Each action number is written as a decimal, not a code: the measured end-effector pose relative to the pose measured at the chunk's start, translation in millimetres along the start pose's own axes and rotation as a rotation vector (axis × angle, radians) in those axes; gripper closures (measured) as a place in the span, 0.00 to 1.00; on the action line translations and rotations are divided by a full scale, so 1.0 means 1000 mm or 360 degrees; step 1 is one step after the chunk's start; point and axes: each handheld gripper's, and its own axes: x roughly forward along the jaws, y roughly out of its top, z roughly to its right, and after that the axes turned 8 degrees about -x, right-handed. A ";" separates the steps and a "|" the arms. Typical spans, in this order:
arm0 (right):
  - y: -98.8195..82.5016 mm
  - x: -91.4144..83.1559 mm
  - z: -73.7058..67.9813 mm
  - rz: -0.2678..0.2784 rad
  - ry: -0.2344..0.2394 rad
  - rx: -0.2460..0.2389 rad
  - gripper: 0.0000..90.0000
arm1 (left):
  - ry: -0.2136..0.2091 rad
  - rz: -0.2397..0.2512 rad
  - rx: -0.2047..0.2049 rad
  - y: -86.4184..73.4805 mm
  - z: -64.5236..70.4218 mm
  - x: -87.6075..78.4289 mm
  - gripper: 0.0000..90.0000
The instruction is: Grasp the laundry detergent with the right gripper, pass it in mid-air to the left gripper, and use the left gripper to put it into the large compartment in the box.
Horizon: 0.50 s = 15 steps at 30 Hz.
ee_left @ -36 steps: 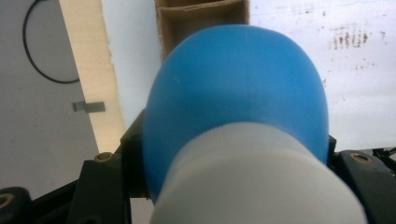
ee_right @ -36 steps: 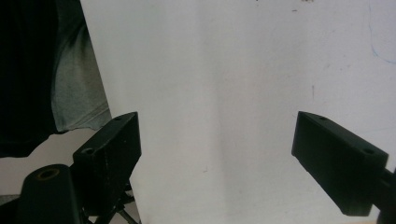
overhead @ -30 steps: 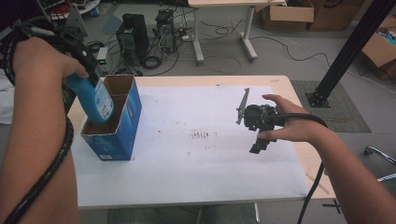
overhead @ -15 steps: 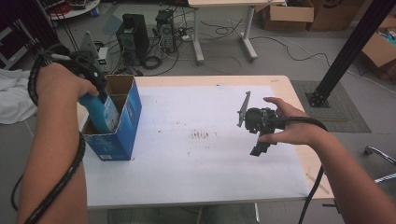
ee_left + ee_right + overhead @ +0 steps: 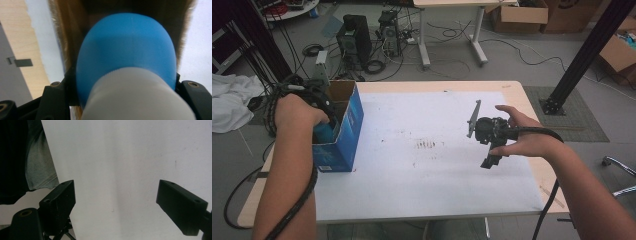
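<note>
A blue bottle (image 5: 125, 50) with a white cap (image 5: 135, 97) is held between the jaws of my left gripper (image 5: 125, 90), which is shut on it. The bottle (image 5: 325, 132) sits low inside an open blue cardboard box (image 5: 344, 137) at the table's left, and the person's hand covers most of the gripper there. The box's brown inner walls (image 5: 60, 37) surround the bottle. My right gripper (image 5: 490, 160) hovers over the right half of the white sheet (image 5: 412, 120). Its jaws point down and stand open (image 5: 116, 202) with nothing between them.
Faint red marks (image 5: 427, 145) stain the middle of the sheet. Beyond the far edge, computer towers (image 5: 354, 35) and cables lie on the floor. A black post (image 5: 582, 55) rises at the right, and a white cloth (image 5: 232, 102) lies off the table's left side.
My left gripper has gone down with the blue bottle, from above the box to deep inside it. The right gripper has stayed where it was.
</note>
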 end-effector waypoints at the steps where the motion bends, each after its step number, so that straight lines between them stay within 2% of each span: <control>1: 0.000 0.000 0.000 0.0000 0.0000 0.0000 0.18 | 0.0000 0.0000 0.0000 0.000 0.000 0.000 0.43; 3: -0.001 0.001 -0.001 0.0000 0.0005 -0.0003 0.18 | 0.0007 0.0001 0.0006 0.001 0.000 0.009 0.43; 6: -0.002 0.002 -0.001 0.0005 0.0006 0.0012 0.17 | -0.0001 0.0029 0.0007 0.002 -0.002 0.015 0.43; 11: -0.001 0.003 -0.001 -0.0006 0.0009 0.0001 0.18 | 0.0012 0.0027 0.0020 0.004 -0.003 0.026 0.43; 13: -0.001 0.003 -0.002 0.0001 0.0006 -0.0003 0.18 | 0.0003 0.0065 0.0015 0.004 -0.003 0.026 0.43; 15: 0.000 0.003 -0.002 -0.0006 0.0008 -0.0010 0.18 | 0.0003 0.0062 0.0019 0.003 -0.004 0.027 0.43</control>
